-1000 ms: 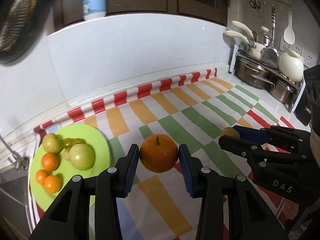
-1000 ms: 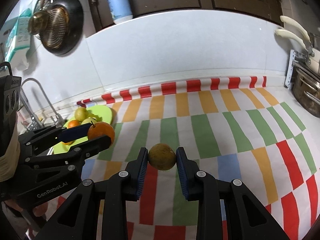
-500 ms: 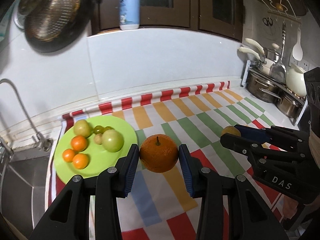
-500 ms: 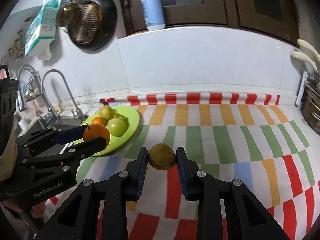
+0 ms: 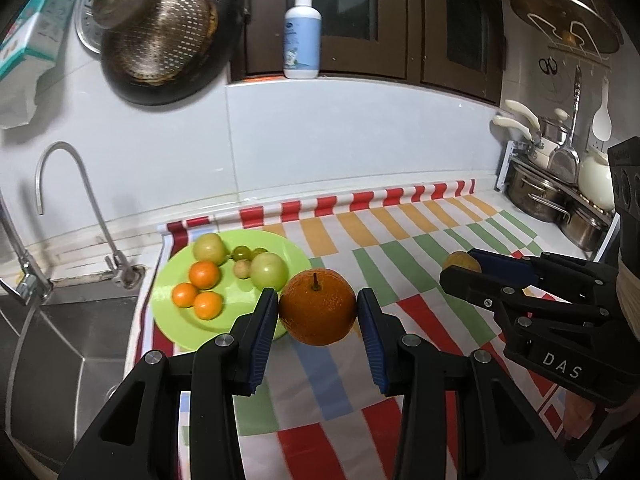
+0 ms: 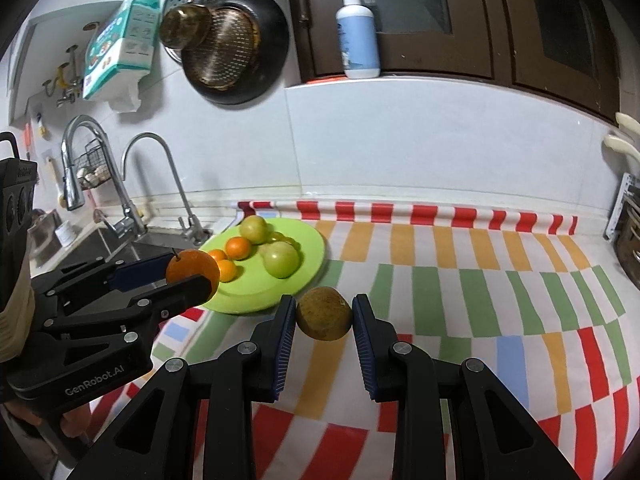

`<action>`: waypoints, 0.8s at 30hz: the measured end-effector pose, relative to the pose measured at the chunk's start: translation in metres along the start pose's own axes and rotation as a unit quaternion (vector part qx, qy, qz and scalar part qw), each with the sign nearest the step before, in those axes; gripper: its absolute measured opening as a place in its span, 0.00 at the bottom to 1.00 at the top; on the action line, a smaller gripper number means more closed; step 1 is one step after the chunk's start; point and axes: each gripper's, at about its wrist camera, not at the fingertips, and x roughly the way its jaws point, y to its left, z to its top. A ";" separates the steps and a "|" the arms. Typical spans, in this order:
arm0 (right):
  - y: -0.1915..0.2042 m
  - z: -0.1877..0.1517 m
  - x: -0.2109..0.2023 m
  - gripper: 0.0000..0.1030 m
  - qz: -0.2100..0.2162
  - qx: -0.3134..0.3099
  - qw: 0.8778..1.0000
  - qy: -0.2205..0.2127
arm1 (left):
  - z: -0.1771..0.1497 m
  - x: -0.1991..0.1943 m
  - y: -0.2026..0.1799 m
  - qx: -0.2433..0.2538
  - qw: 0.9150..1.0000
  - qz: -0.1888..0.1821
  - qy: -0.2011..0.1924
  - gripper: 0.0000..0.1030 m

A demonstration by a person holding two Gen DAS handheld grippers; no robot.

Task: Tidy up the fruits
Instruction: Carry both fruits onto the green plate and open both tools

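My left gripper (image 5: 317,312) is shut on a large orange (image 5: 317,307) with a short stem, held above the striped cloth just right of the green plate (image 5: 168,320). That plate carries small oranges (image 5: 205,274), green round fruits (image 5: 269,269) and a few grapes (image 5: 242,253). My right gripper (image 6: 324,318) is shut on a brownish-yellow round fruit (image 6: 324,313), held in the air in front of the plate (image 6: 256,292). From the right wrist, the left gripper (image 6: 192,270) and its orange (image 6: 193,267) show at the left; from the left wrist, the right gripper (image 5: 460,266) shows at the right.
A striped cloth (image 5: 400,264) covers the counter. A steel sink (image 5: 60,344) with taps (image 5: 60,184) lies left of the plate. Pots (image 5: 532,192) and utensils stand at the far right. A pan and strainers (image 5: 160,44) hang on the wall; a pump bottle (image 5: 302,36) stands on the ledge.
Both grippers have drawn back and risen a little with their fruits still held. The plate, the sink and the taps have come further into view at the left.
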 end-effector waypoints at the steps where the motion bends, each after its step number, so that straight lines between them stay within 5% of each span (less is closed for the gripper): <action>1: 0.004 0.001 0.000 0.30 0.002 -0.002 1.000 -0.001 | -0.001 -0.003 0.003 -0.001 1.000 0.002 -0.002 0.40; 24: 0.053 0.020 0.025 0.30 0.042 -0.040 0.998 -0.010 | -0.008 -0.009 0.053 -0.025 0.999 0.044 -0.004 0.40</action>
